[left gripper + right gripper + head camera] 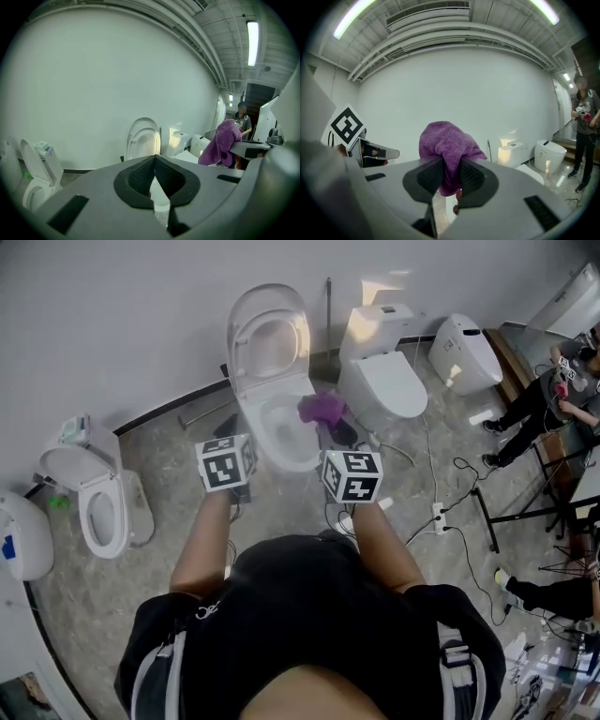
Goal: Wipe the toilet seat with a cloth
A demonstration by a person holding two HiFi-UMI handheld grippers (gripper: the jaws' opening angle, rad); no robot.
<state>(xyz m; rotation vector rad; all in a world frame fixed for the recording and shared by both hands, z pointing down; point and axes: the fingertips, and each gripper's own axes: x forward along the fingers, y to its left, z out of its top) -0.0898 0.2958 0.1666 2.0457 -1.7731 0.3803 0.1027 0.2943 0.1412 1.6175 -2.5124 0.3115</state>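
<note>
Cloth (449, 145): purple, fluffy terry, bunched; apparently over the toilet's right rim.
Toilet (259, 433): white, glossy, oval, lid up.
Right gripper (449, 176): extended forward, clamped on cloth.
Left gripper (154, 162): alongside, jaws together, empty.

The grey floor (94, 606) holds toilets. The open toilet (277, 423) stands in the middle. Right of it: a shut toilet (382, 381) and a power strip (438, 515). Left: a small toilet (98, 507).
</note>
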